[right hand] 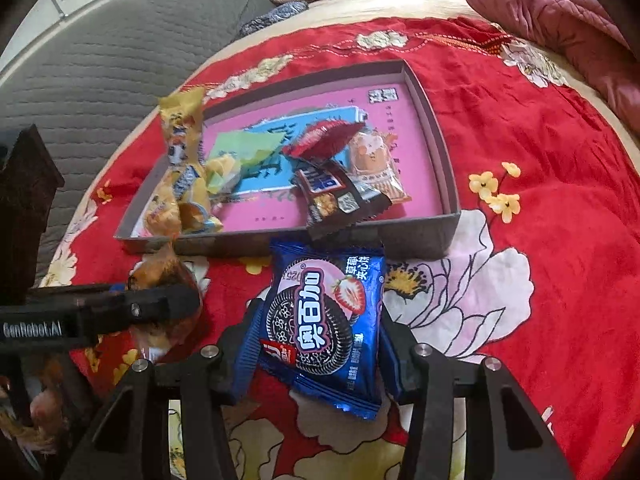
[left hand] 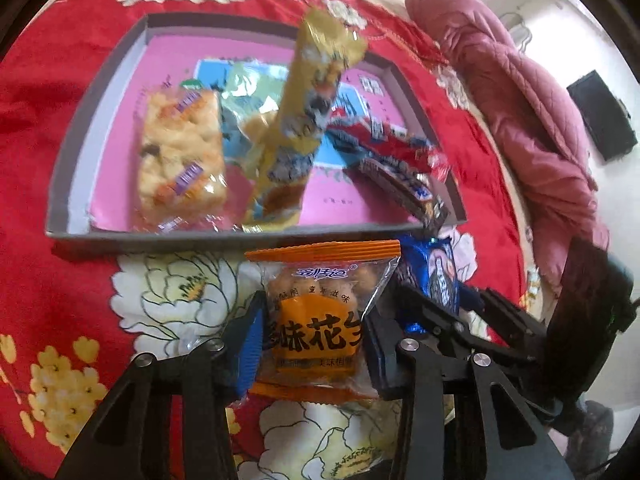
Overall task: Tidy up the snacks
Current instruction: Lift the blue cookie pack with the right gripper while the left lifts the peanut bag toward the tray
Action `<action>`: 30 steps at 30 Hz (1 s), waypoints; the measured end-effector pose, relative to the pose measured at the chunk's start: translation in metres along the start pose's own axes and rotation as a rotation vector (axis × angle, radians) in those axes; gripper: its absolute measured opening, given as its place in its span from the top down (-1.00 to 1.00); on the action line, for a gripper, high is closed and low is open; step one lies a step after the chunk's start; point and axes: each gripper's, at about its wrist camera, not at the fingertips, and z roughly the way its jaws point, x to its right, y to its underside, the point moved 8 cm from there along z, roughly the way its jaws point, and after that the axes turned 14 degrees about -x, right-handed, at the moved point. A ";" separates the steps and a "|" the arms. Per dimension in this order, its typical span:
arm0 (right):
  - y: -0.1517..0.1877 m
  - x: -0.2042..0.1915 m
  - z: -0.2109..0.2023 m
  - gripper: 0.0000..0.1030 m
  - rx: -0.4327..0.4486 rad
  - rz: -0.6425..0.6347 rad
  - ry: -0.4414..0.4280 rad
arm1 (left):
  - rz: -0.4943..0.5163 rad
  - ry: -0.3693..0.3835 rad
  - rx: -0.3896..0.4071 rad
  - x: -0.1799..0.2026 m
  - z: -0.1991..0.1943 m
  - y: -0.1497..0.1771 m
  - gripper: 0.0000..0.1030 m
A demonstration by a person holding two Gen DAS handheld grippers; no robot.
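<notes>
Both packets are looking light, soft and crinkly, with slick film that could be slipping under a loose hold, and the contents are likely brittle, so squeezing across the flat sealed sides rather than crushing the middle is seeming the safer hold. The left gripper [left hand: 310, 328] is clamping its blue-padded fingers [left hand: 248, 344] on the orange peanut packet [left hand: 316, 312], one pad on each long edge, holding it just short of the grey box [left hand: 256, 236] on the red flowered bedspread [left hand: 60, 272]. The right gripper [right hand: 316, 344] is gripping the blue cookie packet [right hand: 324, 320] the same way, fingers [right hand: 244, 356] pressing in from both sides, the packet hanging near the box's front wall. Inside the box, a rice-cake bar [left hand: 180, 156], a tall yellow packet [left hand: 296, 120], a red packet [right hand: 324, 138] and a brown bar [right hand: 336, 196] are already lying loosely, some overlapping, the brown one overhanging the rim.
</notes>
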 end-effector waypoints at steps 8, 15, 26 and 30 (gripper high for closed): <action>-0.005 -0.015 -0.019 0.02 0.076 -0.034 -0.064 | 0.005 -0.012 0.064 -0.001 -0.029 -0.002 0.12; -0.010 -0.021 -0.039 0.02 0.162 -0.042 -0.098 | -0.001 -0.018 0.105 -0.003 -0.045 -0.005 0.12; -0.020 -0.017 -0.045 0.02 0.204 -0.034 -0.102 | -0.005 -0.030 0.135 -0.004 -0.052 -0.015 0.12; -0.028 -0.017 -0.044 0.02 0.219 -0.042 -0.094 | 0.001 -0.042 0.141 -0.002 -0.049 -0.022 0.12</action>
